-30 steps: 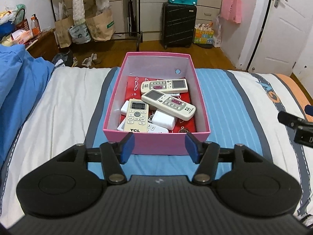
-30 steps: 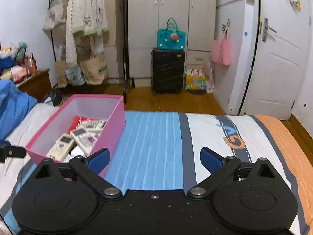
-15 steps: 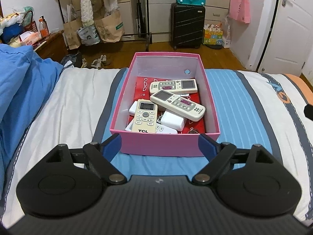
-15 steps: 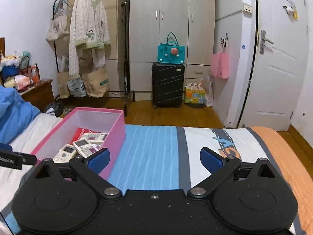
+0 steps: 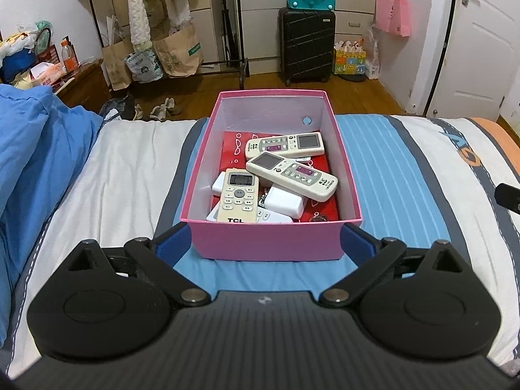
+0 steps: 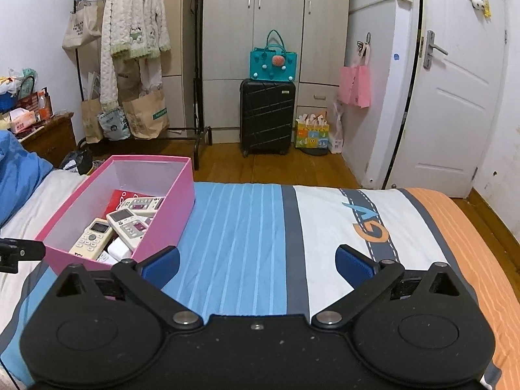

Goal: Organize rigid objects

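Both left gripper (image 5: pixel 265 243) jaws, just opening, flank the pink box (image 5: pixel 269 242).

Bedroom from where I'm driving: striped bedspread (image 6: pixel 247 227) near, wooden floor (image 6: pixel 292 165) beyond, grey wardrobe (image 6: pixel 276 16) far wall, black suitcase (image 6: pixel 267 117) against it, white door (image 6: pixel 455 97) right.

"TCL" stood on the cream remote (image 5: pixel 239 196) at the pink box's (image 5: pixel 269 240) six o'clock end. The bedspread (image 6: pixel 370 224) bore orange letters — seemingly "GV" — at three o'clock.
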Action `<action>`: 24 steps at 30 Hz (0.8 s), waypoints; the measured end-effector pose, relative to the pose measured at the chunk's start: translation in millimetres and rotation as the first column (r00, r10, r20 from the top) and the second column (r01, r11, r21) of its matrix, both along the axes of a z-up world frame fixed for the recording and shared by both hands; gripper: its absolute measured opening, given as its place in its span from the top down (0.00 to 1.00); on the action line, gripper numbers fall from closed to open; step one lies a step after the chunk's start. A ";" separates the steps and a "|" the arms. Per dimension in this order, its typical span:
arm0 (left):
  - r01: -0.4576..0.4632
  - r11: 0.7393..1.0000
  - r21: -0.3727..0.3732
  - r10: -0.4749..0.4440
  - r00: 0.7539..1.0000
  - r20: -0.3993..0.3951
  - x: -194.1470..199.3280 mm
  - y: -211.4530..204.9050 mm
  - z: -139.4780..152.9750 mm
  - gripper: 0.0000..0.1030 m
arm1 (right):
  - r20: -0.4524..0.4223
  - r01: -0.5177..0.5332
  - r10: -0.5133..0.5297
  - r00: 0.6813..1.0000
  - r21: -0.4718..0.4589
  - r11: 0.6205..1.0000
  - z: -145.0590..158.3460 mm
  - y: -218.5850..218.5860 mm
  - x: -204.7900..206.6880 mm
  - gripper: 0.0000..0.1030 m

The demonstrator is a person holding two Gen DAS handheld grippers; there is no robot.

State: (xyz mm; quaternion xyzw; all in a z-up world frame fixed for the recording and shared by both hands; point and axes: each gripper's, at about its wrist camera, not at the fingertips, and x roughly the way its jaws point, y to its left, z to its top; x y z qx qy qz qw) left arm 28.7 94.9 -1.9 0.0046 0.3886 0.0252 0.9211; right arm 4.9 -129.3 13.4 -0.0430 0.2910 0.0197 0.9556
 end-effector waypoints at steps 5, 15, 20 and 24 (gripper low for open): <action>0.009 1.000 -0.011 -0.010 1.000 -0.020 0.7 -2.2 -0.1 0.04 | -0.010 0.012 -0.012 1.000 -0.028 1.000 -0.3 2.0 0.6 0.00; -0.002 0.999 -0.036 0.001 0.999 -0.036 2.0 -0.3 -2.0 0.04 | -0.021 0.061 -0.062 0.998 -0.074 0.995 -0.1 3.2 2.2 0.00; -0.032 0.999 -0.039 0.029 0.997 -0.075 6.6 3.5 -5.6 0.04 | -0.017 0.058 -0.059 0.998 -0.063 0.996 0.5 2.9 1.3 0.00; -0.049 0.999 -0.021 0.047 0.993 -0.104 9.1 4.8 -8.3 0.03 | -0.017 0.049 -0.050 0.999 -0.052 0.997 1.1 2.7 0.6 0.00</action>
